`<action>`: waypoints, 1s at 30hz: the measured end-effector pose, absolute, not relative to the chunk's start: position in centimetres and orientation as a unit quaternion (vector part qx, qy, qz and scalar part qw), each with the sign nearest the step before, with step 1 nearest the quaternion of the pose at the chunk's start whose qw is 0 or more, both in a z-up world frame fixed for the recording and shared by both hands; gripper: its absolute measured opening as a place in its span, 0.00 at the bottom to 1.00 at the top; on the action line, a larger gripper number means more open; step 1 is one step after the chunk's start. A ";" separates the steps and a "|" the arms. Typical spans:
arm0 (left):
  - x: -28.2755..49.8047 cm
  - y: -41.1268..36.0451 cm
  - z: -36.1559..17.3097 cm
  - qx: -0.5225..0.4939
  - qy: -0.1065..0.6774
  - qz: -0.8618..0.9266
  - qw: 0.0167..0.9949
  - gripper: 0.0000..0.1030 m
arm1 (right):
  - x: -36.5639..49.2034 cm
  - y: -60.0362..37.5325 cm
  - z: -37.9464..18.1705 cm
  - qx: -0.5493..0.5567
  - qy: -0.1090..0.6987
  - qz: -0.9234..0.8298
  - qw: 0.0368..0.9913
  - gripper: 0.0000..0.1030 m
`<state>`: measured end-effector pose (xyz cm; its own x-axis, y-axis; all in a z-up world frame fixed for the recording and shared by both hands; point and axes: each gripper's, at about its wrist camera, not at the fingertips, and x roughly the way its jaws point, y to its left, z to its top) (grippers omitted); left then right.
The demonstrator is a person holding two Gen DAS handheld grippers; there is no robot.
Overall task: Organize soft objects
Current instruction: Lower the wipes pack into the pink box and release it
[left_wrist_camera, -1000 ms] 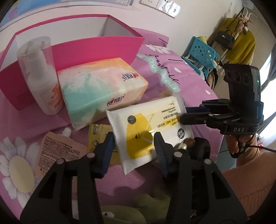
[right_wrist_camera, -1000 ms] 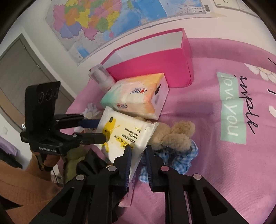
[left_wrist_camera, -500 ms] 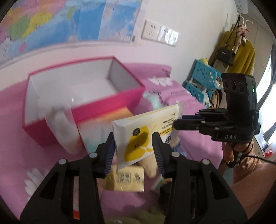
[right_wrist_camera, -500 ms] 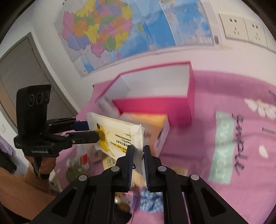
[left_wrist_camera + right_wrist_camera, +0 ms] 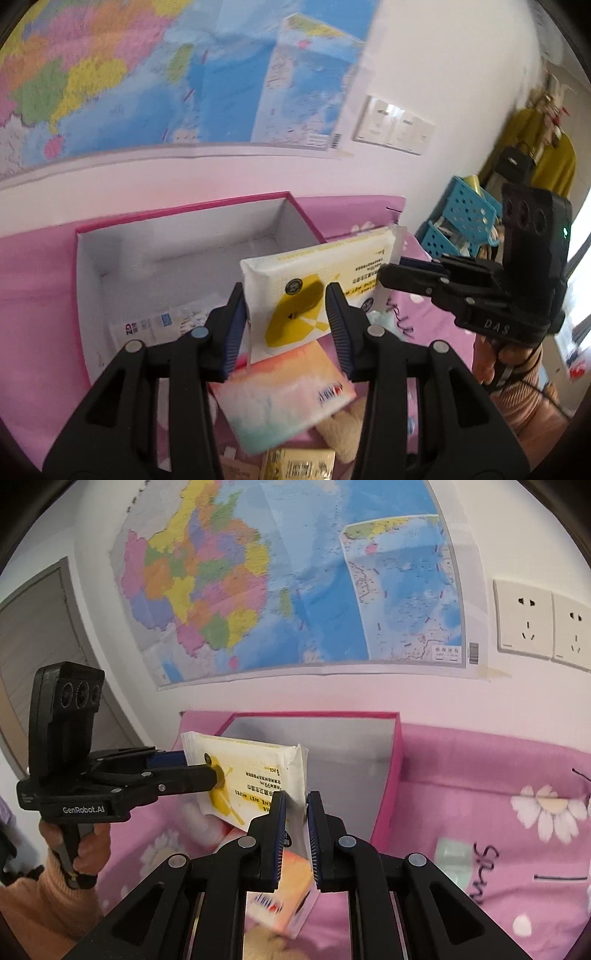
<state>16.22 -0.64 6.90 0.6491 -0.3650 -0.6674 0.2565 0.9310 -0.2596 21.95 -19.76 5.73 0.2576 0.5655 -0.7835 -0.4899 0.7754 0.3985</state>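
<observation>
The wet wipes pack (image 5: 317,291) is up off the pink bedspread (image 5: 480,812) now, carried high between both tools! The right gripper (image 5: 293,812) pinches its end seam, the left gripper (image 5: 286,317) clamps its sides, and it hangs just short of the pink box (image 5: 88,280), so the drop-in looks next.

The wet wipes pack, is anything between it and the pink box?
Nothing visible. The wet wipes pack, held by both tongs, hangs over the pink box's open top; only a flat packet lies inside.
</observation>
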 end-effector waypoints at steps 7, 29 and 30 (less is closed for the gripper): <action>19.9 -1.4 3.9 -0.075 0.428 -0.133 0.891 0.44 | 24.6 -19.0 2.8 0.028 0.537 0.307 0.785 0.11; 20.6 -4.0 0.6 -0.002 0.475 -0.111 0.873 0.45 | 23.0 -17.9 -0.9 -0.056 0.583 0.286 0.758 0.18; 20.5 -3.9 0.5 0.000 0.478 -0.113 0.871 0.45 | 22.9 -17.6 -0.9 -0.060 0.581 0.287 0.759 0.18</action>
